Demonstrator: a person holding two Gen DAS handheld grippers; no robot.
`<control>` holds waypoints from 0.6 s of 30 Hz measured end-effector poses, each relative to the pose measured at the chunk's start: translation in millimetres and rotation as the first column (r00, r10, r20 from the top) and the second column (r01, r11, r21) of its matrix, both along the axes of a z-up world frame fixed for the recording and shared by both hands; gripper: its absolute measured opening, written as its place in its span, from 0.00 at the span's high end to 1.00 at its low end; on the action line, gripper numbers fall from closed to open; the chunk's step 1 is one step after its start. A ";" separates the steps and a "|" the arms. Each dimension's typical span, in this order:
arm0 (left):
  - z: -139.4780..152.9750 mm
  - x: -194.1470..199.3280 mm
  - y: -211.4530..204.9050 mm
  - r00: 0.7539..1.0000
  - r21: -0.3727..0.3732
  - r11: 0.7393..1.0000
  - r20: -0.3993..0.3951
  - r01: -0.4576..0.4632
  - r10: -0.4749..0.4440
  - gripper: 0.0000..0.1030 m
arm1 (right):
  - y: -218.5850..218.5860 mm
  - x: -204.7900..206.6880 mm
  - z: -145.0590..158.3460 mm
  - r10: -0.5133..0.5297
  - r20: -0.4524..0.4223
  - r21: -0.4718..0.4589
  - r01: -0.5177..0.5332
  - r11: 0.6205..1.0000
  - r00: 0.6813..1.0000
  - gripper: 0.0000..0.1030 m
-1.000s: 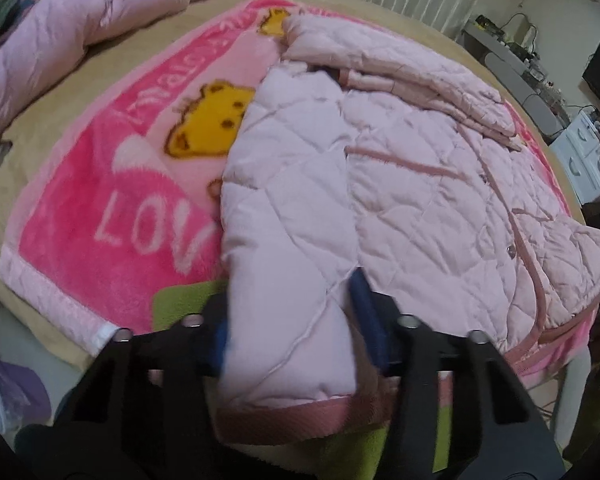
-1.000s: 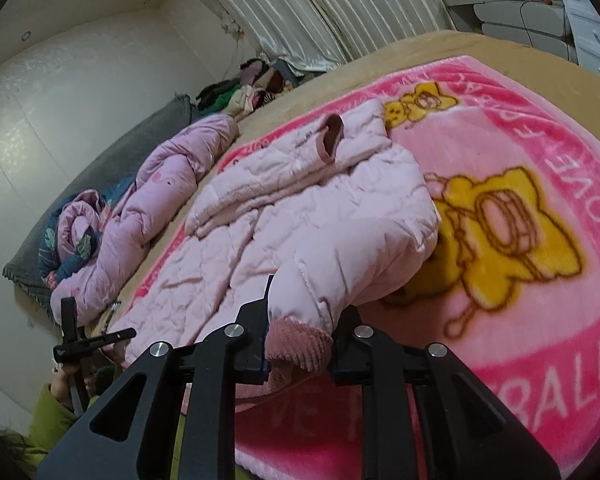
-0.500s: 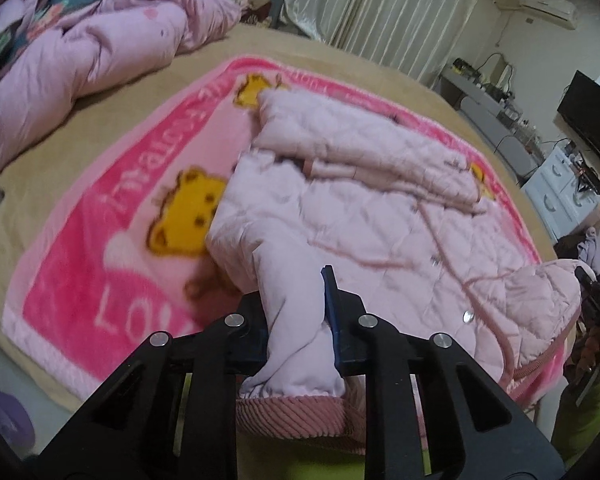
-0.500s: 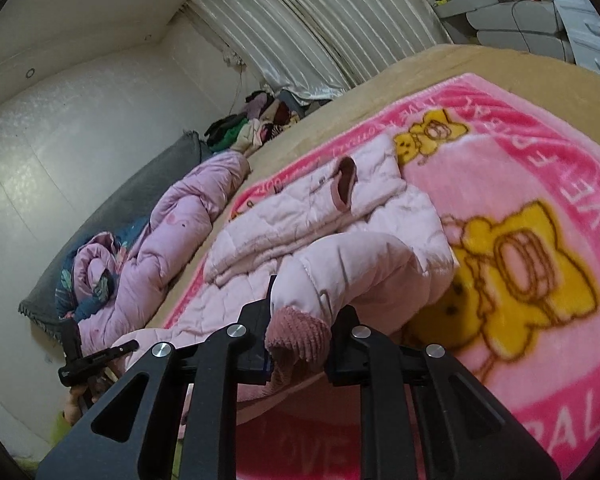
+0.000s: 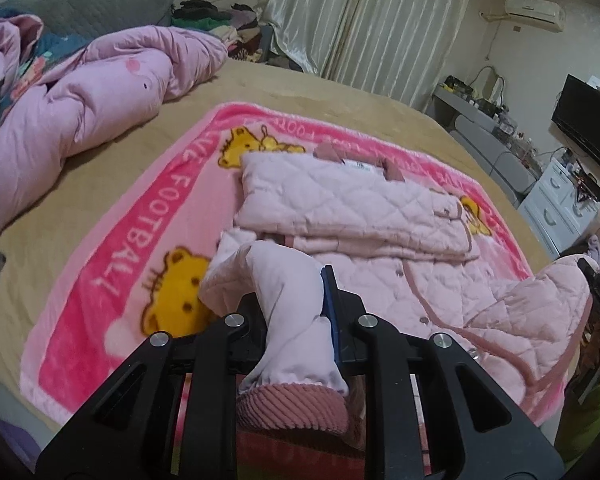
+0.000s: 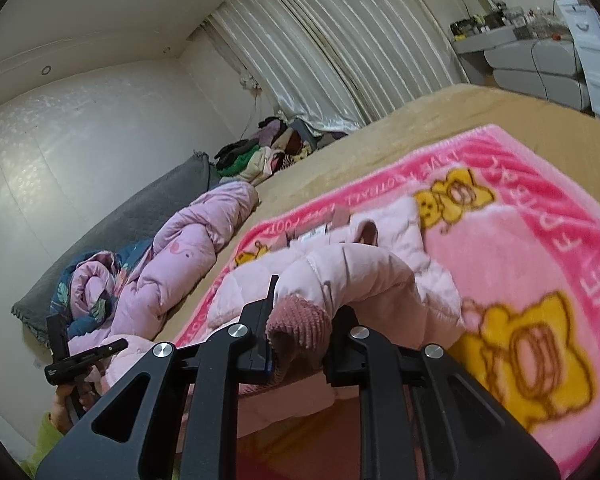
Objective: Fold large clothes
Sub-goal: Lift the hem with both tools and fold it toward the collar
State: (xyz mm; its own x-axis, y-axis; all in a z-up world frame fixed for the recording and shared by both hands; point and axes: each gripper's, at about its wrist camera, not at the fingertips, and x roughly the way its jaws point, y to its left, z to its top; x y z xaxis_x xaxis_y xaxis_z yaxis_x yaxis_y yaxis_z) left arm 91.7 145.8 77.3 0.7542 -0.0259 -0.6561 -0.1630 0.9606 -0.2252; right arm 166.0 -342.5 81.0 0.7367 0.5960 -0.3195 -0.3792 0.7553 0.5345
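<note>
A pale pink quilted jacket [image 5: 380, 208] lies spread on a pink bear-print blanket [image 5: 112, 280], its upper part folded down over the body. My left gripper [image 5: 292, 296] is shut on one lower corner, just above the ribbed rose hem, and holds it off the blanket. In the right wrist view the jacket [image 6: 360, 264] arches up from the blanket [image 6: 520, 248] into my right gripper [image 6: 306, 308], which is shut on the other ribbed hem corner. Both lifted corners hide the fabric under them.
A crumpled lilac duvet [image 5: 80, 92] lies along the far left of the beige bed [image 5: 300, 96]. A clothes pile [image 6: 260, 156] sits by the curtains. White drawers [image 5: 560, 208] and a TV [image 5: 584, 128] stand right. A person's green sleeve [image 6: 48, 432] shows at lower left.
Both grippers have risen and carried the jacket's lower corners up off the blanket. The left jaws, wide around the hem a second ago, have pinched onto the fabric.
</note>
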 end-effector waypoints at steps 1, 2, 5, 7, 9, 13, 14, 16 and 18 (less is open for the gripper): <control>4.3 4.5 0.6 1.000 0.010 1.000 0.005 -0.003 0.003 0.87 | 0.2 5.4 3.7 -0.005 0.005 -0.001 0.005 1.000 1.000 0.85; 6.8 6.4 0.7 1.000 0.014 1.000 0.009 -0.005 0.005 0.87 | 0.6 11.1 7.1 -0.009 0.008 -0.002 0.009 1.000 1.000 0.85; 15.7 17.3 3.5 1.000 0.020 1.000 0.023 -0.011 0.010 0.87 | 2.0 25.5 14.4 -0.022 0.012 0.002 0.022 1.000 1.000 0.85; 22.2 26.6 5.5 0.999 0.029 0.999 0.031 -0.017 0.016 0.87 | 2.8 37.8 19.5 -0.033 0.014 0.006 0.033 0.999 0.999 0.85; 27.0 35.1 7.0 0.999 0.033 0.999 0.035 -0.022 0.021 0.87 | 4.0 49.6 24.3 -0.044 0.018 0.004 0.044 0.999 0.999 0.85; 33.4 50.2 10.5 0.999 0.041 0.999 0.042 -0.030 0.028 0.87 | 5.6 69.5 31.1 -0.062 0.015 0.004 0.062 0.998 0.998 0.85; 34.8 54.2 11.4 0.999 0.047 0.998 0.043 -0.032 0.030 0.87 | 5.9 74.1 31.8 -0.067 0.014 0.003 0.067 0.998 0.998 0.85; 36.6 60.2 12.6 0.998 0.052 0.998 0.047 -0.036 0.033 0.87 | 7.6 84.7 33.2 -0.076 0.011 -0.005 0.076 0.997 0.997 0.85; 38.0 66.4 15.6 0.998 0.047 0.998 0.054 -0.043 0.040 0.87 | 9.0 95.1 34.2 -0.083 0.009 -0.010 0.083 0.997 0.997 0.85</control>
